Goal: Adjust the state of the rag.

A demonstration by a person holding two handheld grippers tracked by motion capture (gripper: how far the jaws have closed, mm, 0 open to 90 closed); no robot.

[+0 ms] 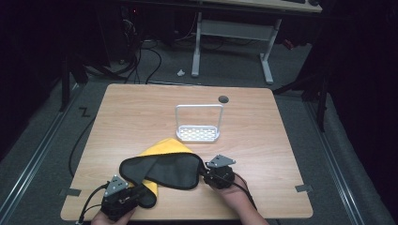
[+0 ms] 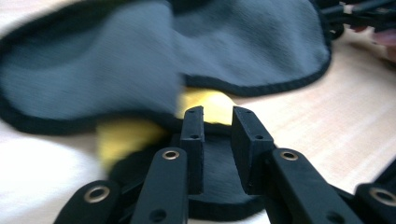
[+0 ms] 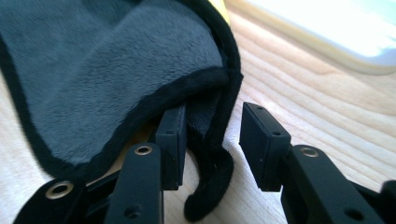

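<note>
- The dark grey fleece cloth with black edging (image 1: 162,169) lies on the wooden table (image 1: 263,140), between the left gripper (image 1: 136,193) and the right gripper (image 1: 206,177), partly over a yellow cloth (image 1: 165,149).
- Both grippers stand partly open. The grey cloth's hem hangs loose between the right jaws, and nothing is pinched in the left ones.
- Risk, I think: the left jaws may close on the yellow cloth too and drag it, because it lies just ahead of them.
- The high view shows a white wire-handled rack (image 1: 198,124) beyond the grippers. The left gripper view (image 2: 217,135) shows yellow under the grey edge.
</note>
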